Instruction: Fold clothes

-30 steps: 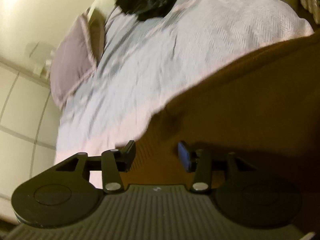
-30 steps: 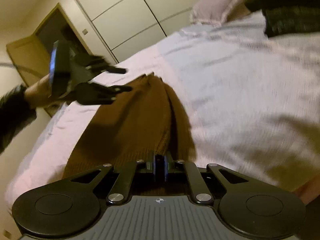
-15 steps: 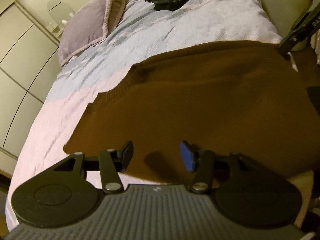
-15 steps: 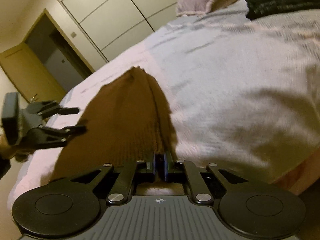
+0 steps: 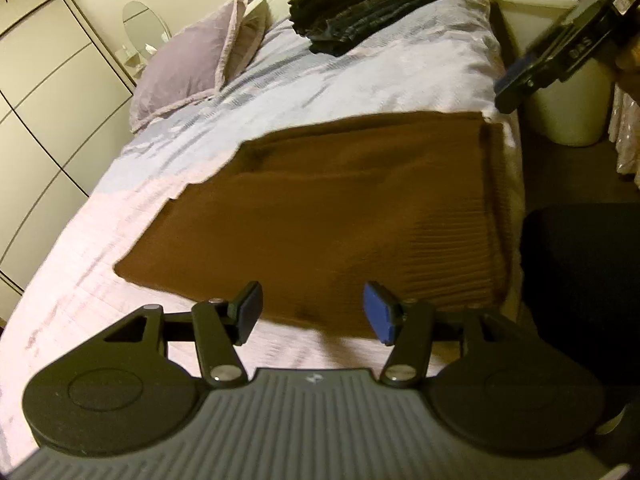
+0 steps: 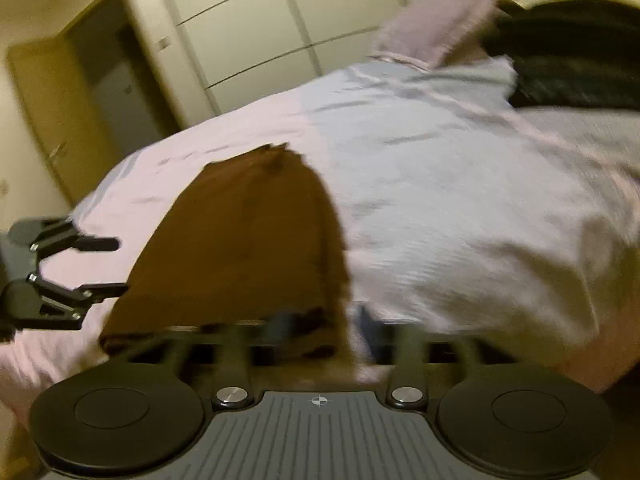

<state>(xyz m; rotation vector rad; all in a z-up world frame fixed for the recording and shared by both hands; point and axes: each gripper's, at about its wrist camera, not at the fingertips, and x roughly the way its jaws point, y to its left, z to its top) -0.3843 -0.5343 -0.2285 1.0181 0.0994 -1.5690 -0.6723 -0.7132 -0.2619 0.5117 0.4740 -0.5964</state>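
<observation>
A brown knit garment (image 5: 332,216) lies spread flat on the bed near its edge. My left gripper (image 5: 314,312) hovers over the garment's near edge, its jaws opening, with nothing pinched between the pads. In the right wrist view the same garment (image 6: 240,248) reaches down to my right gripper (image 6: 328,326). That gripper's blurred jaws are opening, the garment's corner lies loose between them, and the pads do not press on it. The right gripper (image 5: 552,60) also shows at the top right of the left wrist view, and the left gripper (image 6: 80,268) at the left edge of the right wrist view.
A pale bedspread (image 5: 360,80) covers the bed. A stack of folded dark clothes (image 5: 360,12) and a lilac pillow (image 5: 192,68) lie at its far end. A white bin (image 5: 560,92) and a dark seat (image 5: 580,280) stand beside the bed. Wardrobe doors (image 6: 280,20) line the wall.
The right gripper's jaws, shut on the garment's edge before, have sprung apart and let it go. The left gripper has drawn back across the garment to its near edge, jaws slightly wider.
</observation>
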